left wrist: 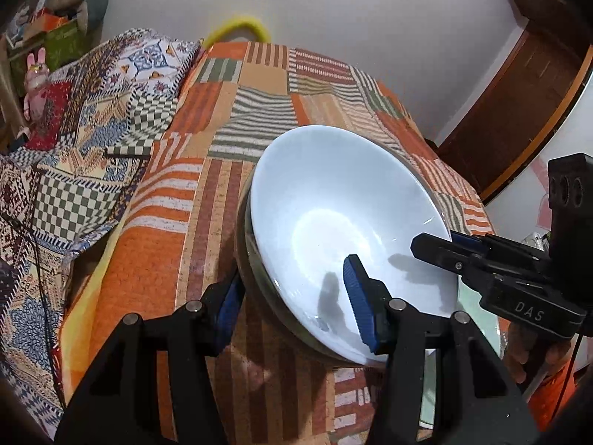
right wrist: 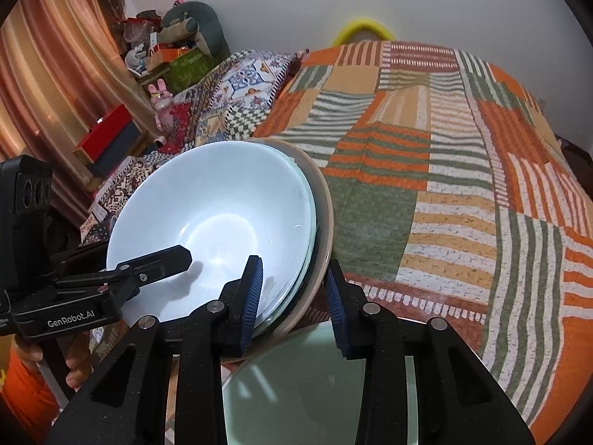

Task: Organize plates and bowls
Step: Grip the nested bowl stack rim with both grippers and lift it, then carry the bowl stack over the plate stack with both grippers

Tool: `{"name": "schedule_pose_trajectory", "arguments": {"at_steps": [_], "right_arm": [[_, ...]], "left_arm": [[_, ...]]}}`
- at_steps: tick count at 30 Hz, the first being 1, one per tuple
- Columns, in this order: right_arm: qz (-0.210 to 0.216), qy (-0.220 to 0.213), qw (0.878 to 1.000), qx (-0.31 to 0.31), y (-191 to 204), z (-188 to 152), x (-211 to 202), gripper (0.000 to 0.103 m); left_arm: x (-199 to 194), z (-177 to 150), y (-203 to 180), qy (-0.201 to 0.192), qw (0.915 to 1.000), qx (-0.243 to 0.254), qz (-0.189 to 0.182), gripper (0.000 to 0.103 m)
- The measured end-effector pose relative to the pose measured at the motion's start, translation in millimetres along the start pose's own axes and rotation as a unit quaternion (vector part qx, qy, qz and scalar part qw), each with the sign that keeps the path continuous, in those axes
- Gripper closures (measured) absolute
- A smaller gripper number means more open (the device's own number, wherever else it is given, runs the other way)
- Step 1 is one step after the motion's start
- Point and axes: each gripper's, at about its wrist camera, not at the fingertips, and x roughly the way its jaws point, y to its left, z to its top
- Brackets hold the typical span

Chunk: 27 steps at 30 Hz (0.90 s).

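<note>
Both tongs, left [left wrist: 292,296] and right [right wrist: 294,289], astride bowl stack [right wrist: 207,207] rim.

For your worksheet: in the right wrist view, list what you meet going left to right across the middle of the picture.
Striped curtain → left gripper → white bowl → beige dish rim under it → patchwork bedspread.

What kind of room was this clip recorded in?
Probably a bedroom at home: a bed under an orange striped patchwork cover, a folded checked patterned quilt beside it, and a cluttered corner with a pink rabbit toy and boxes by a striped curtain.
</note>
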Motion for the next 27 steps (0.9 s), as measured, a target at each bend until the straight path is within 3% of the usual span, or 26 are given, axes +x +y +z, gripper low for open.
{"name": "schedule_pose_trajectory", "arguments": {"at_steps": [11,27], "right_arm": [[-0.006,-0.033,0.999,-0.001,-0.7,-8.4,-47.7,0.072],[-0.033,-0.05,0.998,0.036,-30.3,-76.4,-116.7,0.072]], "left_arm": [[-38.0,-6.5,-42.9,-0.016,0.9993,0.034,-0.004,0.05],[-55.9,-61.1,-122.3,0.012,0.9963,0.08,-0.031,0.05]]}}
